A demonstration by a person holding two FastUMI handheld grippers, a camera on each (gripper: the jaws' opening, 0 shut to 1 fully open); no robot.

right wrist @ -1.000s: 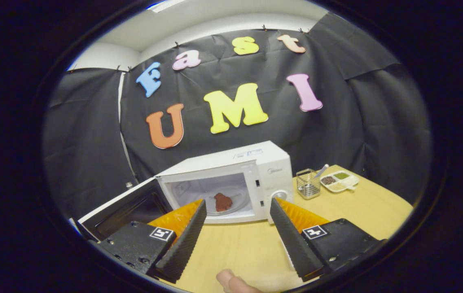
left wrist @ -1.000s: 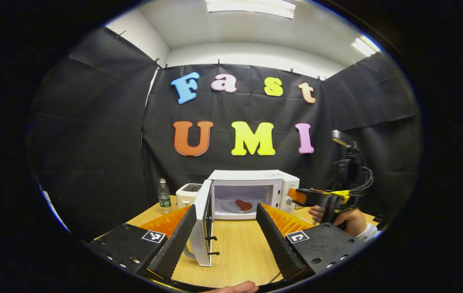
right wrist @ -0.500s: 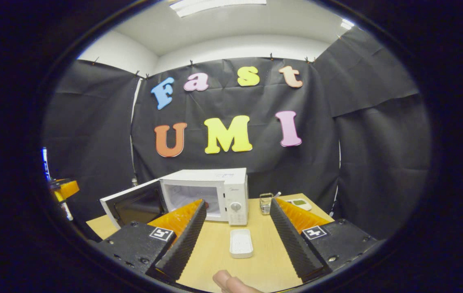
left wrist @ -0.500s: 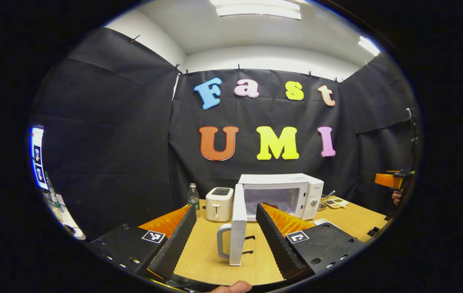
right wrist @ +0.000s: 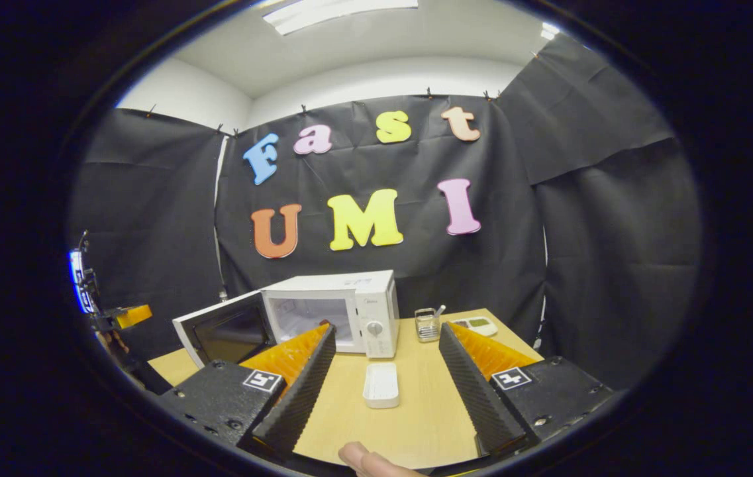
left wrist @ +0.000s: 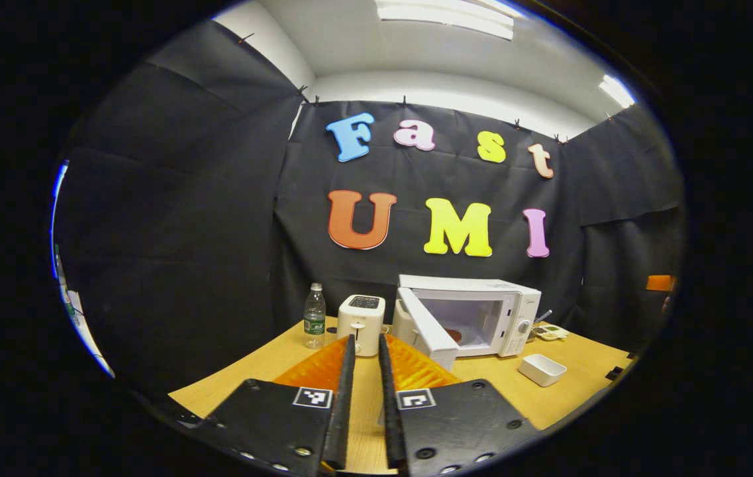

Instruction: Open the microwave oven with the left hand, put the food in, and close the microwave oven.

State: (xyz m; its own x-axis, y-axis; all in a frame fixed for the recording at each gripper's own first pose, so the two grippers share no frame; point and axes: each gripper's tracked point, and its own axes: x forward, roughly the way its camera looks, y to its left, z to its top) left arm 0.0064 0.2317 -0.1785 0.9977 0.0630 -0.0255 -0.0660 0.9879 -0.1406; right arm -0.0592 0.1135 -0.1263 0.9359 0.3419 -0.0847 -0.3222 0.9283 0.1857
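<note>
Microwave oven (left wrist: 475, 318): boxy, glossy white, door ajar.

No legible text: microwave (left wrist: 482, 311) badge, bottle (left wrist: 314, 317) label (both blurred).

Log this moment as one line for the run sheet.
phase: door closing pending | microwave door: open | food: inside microwave | left gripper: nearly shut, empty | right gripper: open, empty | white tray: on table

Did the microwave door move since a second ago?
Yes. The door has swung partway toward the microwave front; earlier it stood edge-on, wide open. It's not shut yet, and the left tongs aren't touching it.
</note>
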